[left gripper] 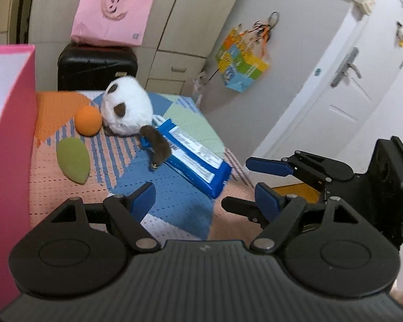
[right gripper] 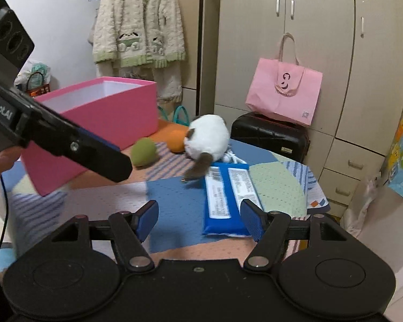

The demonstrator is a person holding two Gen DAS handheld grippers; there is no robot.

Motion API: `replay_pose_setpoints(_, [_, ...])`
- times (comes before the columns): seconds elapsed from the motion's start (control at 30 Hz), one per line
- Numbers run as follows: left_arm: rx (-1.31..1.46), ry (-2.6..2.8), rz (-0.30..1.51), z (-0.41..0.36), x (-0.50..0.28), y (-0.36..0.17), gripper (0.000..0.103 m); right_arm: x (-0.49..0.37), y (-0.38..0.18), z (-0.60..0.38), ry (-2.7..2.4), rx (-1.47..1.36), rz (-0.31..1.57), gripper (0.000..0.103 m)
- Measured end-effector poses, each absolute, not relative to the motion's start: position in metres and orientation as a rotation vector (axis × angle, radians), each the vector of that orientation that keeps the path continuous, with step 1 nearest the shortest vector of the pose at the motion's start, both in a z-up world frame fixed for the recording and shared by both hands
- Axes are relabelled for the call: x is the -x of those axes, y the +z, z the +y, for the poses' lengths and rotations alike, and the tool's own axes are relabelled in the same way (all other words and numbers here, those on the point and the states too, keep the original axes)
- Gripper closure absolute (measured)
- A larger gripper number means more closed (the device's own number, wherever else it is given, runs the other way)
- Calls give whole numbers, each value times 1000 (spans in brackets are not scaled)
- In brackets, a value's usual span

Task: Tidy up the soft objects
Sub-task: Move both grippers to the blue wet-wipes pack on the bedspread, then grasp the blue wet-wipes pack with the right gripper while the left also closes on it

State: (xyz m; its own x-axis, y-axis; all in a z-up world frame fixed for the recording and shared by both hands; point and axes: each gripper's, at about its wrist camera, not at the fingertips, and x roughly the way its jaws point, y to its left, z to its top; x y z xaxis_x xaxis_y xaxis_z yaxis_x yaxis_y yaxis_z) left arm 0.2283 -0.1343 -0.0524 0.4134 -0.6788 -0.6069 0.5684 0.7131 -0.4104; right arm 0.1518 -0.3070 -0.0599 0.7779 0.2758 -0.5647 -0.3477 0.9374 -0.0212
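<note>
On the patchwork bedspread point(right gripper: 174, 201), an open pink cardboard box point(right gripper: 115, 112) shows only white inner walls; its bottom is possibly hidden. Beside it lie a white-and-brown plush toy point(right gripper: 208, 136), an orange ball point(left gripper: 88, 120), a green leaf-shaped cushion point(left gripper: 74, 159) and a blue wipes pack point(right gripper: 225, 201). The left gripper point(left gripper: 204, 201) and right gripper point(right gripper: 200, 218) both hover spread, holding nothing.

A home bedroom; wardrobe point(right gripper: 309, 53), hanging fleece jacket point(right gripper: 139, 21), suitcase point(right gripper: 271, 134), patchwork bedcover point(left gripper: 174, 196).

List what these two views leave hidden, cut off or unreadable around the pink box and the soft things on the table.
- Pink box interior: its floor is hidden by its own walls in the right wrist view; cut by the left edge in the left wrist view.
- Blue pack label print: too small and blurred in both views.
- White plush toy far side: faces away in the left wrist view.
- Orange ball: partly behind the plush in the right wrist view.
</note>
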Motion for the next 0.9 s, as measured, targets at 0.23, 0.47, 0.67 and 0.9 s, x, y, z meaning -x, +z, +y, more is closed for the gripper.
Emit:
replay_pose_setpoints(0.23, [137,-745,872,-170,-250,-78,25,-182,-87,-320,354,120,605,22])
replay_pose_setpoints(0.47, [172,-689,896,-191,-266,-92,30,-203,-100,-319,337,213,632,19])
replay_pose_setpoints(0.67, [161,-634,872,-198,-272,-100,30,-219,-107,-328,354,181,666,16])
replay_pose_setpoints(0.9, [117,-593,800,-205,-273,-104,47,-241,-116,-342,421,56,711,12])
